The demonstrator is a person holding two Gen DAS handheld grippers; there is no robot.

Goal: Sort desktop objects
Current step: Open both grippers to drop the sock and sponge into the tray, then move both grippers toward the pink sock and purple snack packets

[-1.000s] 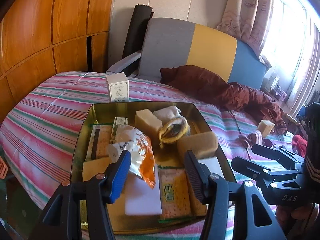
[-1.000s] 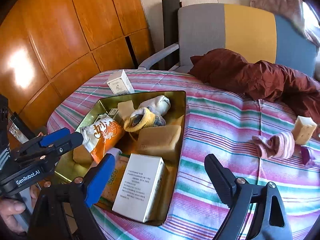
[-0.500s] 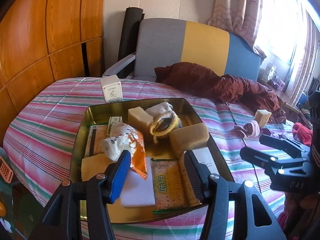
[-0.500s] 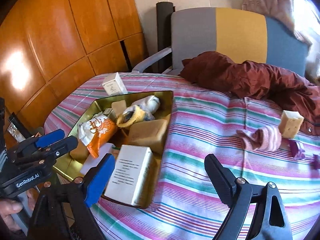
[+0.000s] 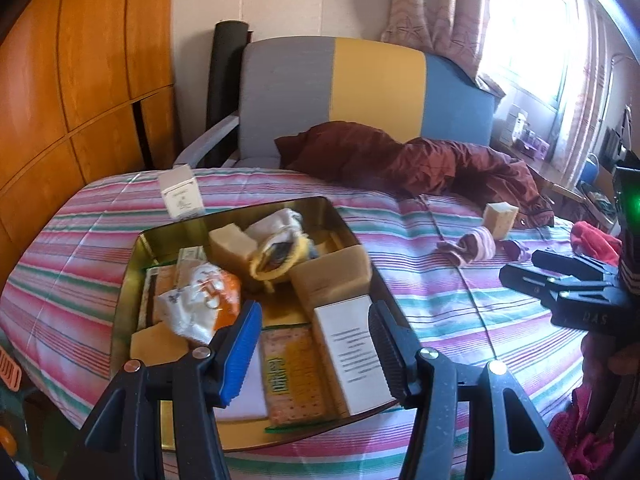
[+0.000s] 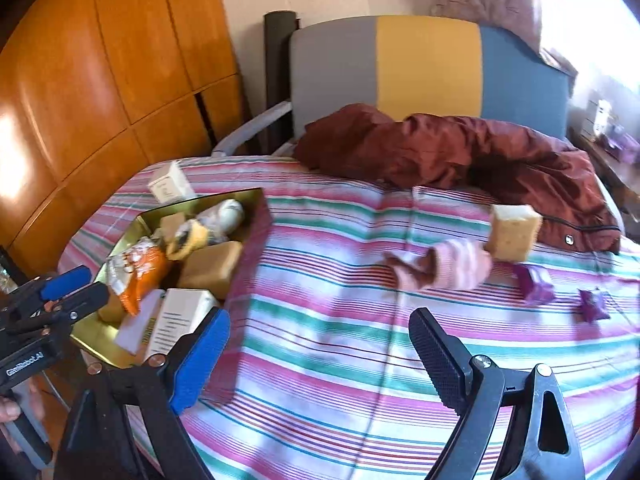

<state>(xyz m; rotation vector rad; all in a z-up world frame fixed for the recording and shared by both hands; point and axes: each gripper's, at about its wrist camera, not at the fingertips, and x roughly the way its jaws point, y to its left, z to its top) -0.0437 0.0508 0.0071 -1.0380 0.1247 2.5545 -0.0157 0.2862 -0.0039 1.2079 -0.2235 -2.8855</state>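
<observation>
Already the gold tray holds most things: sponges, a snack bag, boxes, crackers. Left to sort, I judge, are the sponge, the pink sock and purple wrappers lying on the striped cloth of the desk. Both grippers are empty: left gripper fingers half apart, right gripper fingers wide apart. Behind stand a chair with a brown jacket, wooden panels and a bright window.

Wood-panelled wall; tricolour armchair; sunlit curtained window.
</observation>
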